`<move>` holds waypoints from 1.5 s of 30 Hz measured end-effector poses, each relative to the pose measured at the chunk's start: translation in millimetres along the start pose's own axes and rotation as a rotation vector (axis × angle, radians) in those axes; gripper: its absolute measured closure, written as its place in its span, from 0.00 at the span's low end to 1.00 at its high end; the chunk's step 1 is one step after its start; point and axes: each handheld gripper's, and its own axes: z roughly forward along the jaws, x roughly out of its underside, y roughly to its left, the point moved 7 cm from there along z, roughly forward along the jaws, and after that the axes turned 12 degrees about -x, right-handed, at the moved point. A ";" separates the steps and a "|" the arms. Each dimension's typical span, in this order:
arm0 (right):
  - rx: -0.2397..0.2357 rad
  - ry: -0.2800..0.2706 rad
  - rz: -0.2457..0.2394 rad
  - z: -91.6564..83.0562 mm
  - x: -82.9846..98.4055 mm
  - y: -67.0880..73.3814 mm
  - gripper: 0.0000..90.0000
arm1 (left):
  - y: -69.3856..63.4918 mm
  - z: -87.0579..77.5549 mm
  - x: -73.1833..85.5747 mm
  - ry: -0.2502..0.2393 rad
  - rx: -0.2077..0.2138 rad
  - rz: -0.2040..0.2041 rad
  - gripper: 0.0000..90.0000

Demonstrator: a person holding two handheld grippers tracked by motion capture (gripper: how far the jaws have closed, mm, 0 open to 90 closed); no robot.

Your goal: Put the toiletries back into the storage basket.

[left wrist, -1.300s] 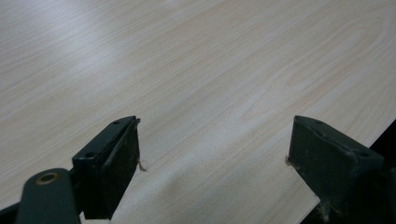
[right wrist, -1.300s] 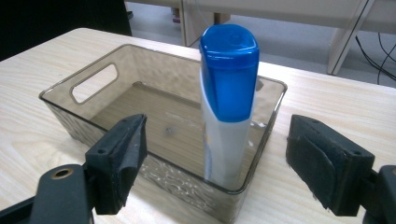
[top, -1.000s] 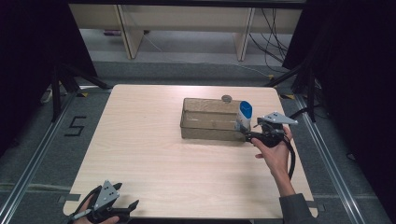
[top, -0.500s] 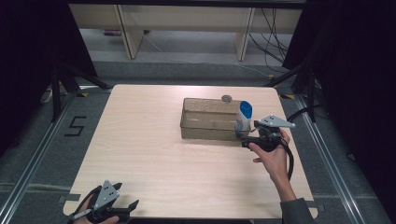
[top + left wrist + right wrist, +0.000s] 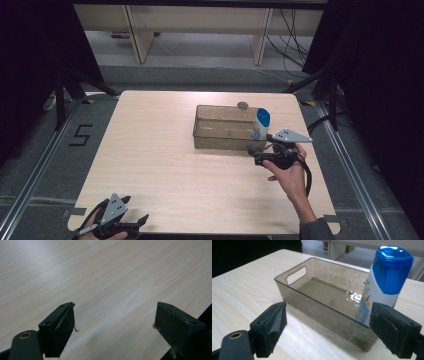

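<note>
Since the earlier frame the right gripper (image 5: pixel 256 151) has drawn back from the bottle (image 5: pixel 261 123), its jaws having just been opening, now apart and empty. The bottle stands upright in the right end of the clear bin (image 5: pixel 225 127) (released, apparently). The left gripper (image 5: pixel 142 220), jaws apart, idles at the desk (image 5: pixel 160 165) edge.

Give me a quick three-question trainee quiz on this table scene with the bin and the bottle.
1. True or false: the bottle stands upright inside the bin.
2. Which hand-held gripper is nearest the bin: A left, B right?
3. What colour is the bottle's cap?

Key: 1 true. 2 B, the right hand-held gripper, jaws open and just opened wider, nothing between them. 3 blue.
</note>
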 end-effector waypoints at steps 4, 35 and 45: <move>-0.019 0.004 -0.027 2.0 1.0 6.0 0.17 | 0.0 -0.1 0.0 0.000 0.000 0.000 0.18; -0.092 0.040 -0.069 5.2 20.0 38.6 0.18 | -1.4 -0.2 -0.3 -0.003 0.008 -0.007 0.18; -0.113 0.049 -0.083 5.0 25.5 45.2 0.18 | -2.1 0.4 -0.8 -0.010 0.008 -0.020 0.18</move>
